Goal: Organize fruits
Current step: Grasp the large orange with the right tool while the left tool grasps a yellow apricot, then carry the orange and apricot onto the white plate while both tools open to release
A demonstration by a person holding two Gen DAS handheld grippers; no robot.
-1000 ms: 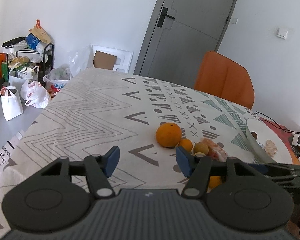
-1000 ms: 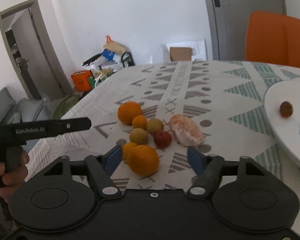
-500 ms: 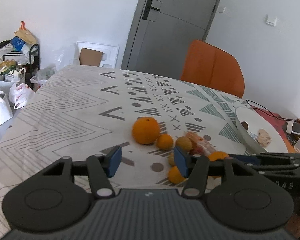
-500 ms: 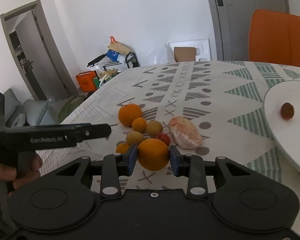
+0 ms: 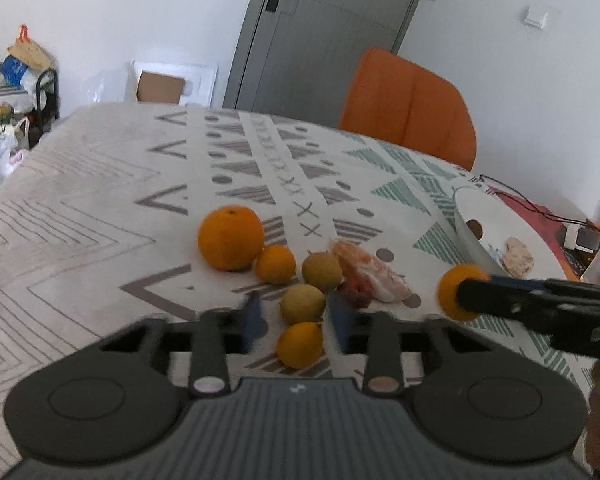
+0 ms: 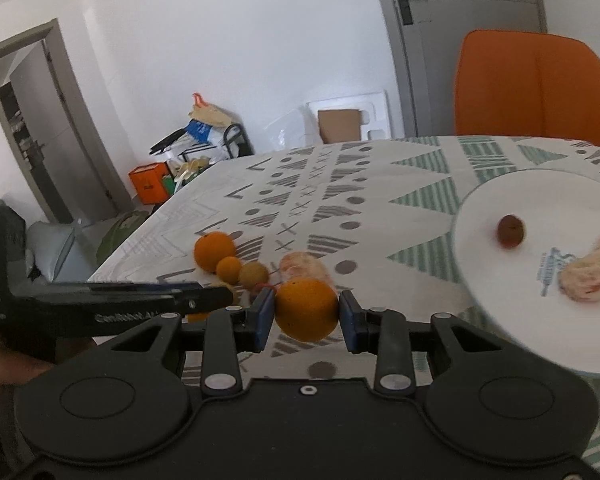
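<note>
1. The left gripper point(image 5: 296, 320) hangs over the fruit cluster mid-surface, its fingers point(image 5: 253, 318) closing around a yellow-green fruit point(image 5: 302, 304) without pressing it yet; it should centre on that fruit and keep clear of the small orange point(image 5: 299, 345) just beside it.
2. The right gripper point(image 6: 306, 316) pinches a large orange point(image 6: 306, 309), raised off the surface; a steady carry seems wise.
3. The white plate point(image 6: 500, 200) at the surface's right edge holds a small brown fruit point(image 6: 511, 231) and a peeled segment point(image 6: 588, 272), well apart.
</note>
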